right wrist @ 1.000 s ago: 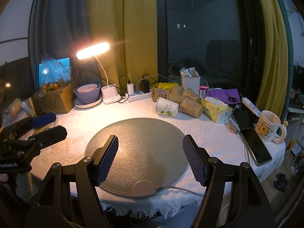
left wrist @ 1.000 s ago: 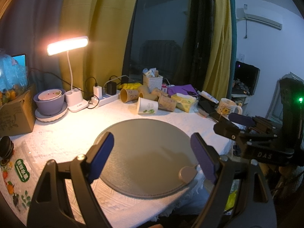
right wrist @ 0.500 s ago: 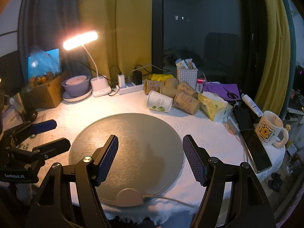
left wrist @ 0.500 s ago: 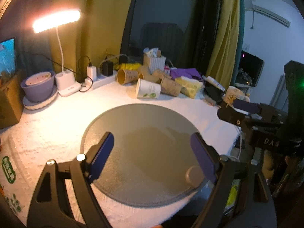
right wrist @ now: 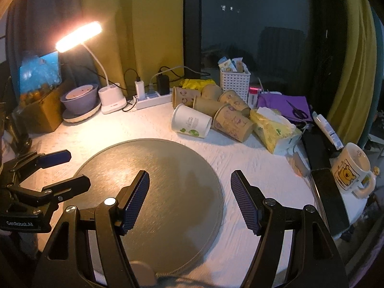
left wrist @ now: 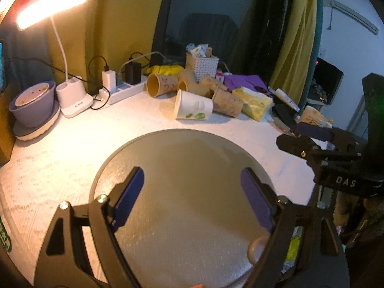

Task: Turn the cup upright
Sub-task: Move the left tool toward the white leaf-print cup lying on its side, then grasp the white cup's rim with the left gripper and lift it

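Note:
A white paper cup with green leaf print (left wrist: pixel 194 108) lies on its side behind the round grey mat (left wrist: pixel 182 168), its mouth to the left; it also shows in the right wrist view (right wrist: pixel 191 124). Several brown paper cups (right wrist: pixel 231 121) lie on their sides around it. My left gripper (left wrist: pixel 192 192) is open and empty above the mat. My right gripper (right wrist: pixel 190 199) is open and empty above the mat's right part. Each gripper shows at the edge of the other's view.
A lit desk lamp (right wrist: pixel 111 97), a purple bowl (right wrist: pixel 80 100), a power strip (right wrist: pixel 153 99), a white basket (right wrist: pixel 235 81), a yellow tissue pack (right wrist: pixel 273 129), a phone (right wrist: pixel 331 201) and a bear mug (right wrist: pixel 352 170) stand around the mat on the white cloth.
Both grippers have moved forward and lower towards the table; the cups and mat appear closer. Both stay open and empty.

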